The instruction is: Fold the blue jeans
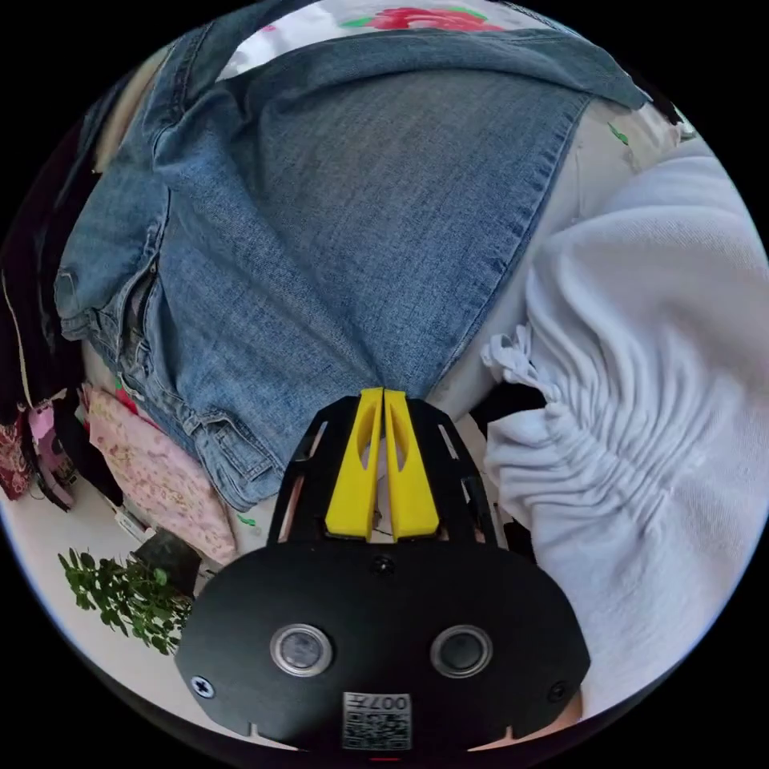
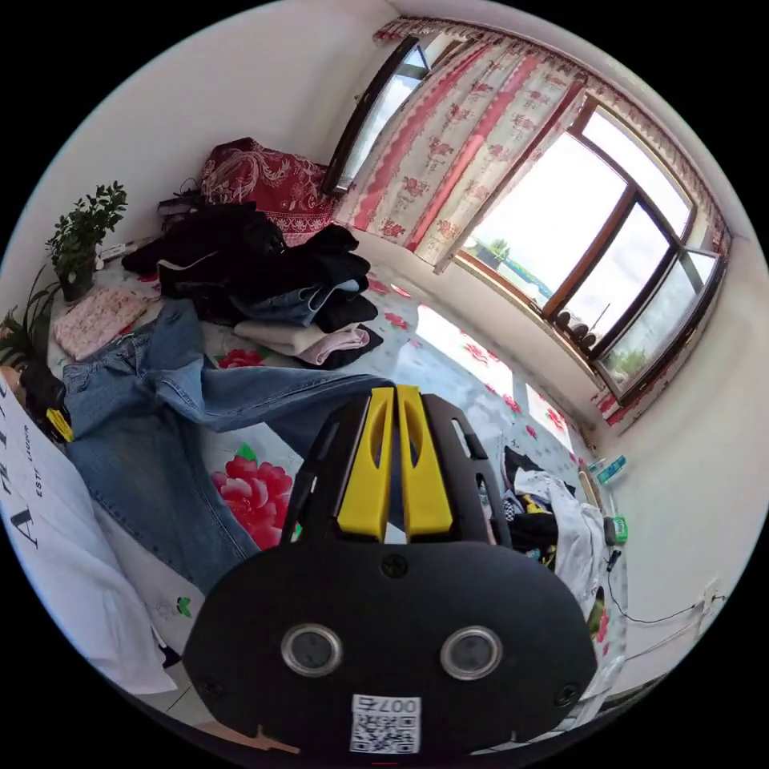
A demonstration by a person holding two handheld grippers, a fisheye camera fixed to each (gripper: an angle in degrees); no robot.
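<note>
Blue jeans (image 1: pixel 320 240) at left gripper (image 1: pixel 383 394) tips

One pair of blue jeans (image 2: pixel 152 400) lies at left of the right gripper view, with two legs spread. One heap of dark clothes (image 2: pixel 256 272) sits above it. Two potted plants (image 2: pixel 80 232) stand at far left. One hand-held gripper (image 2: pixel 394 392) shows two yellow jaws.

Both views over blue jeans (image 1: pixel 320 240)
</note>
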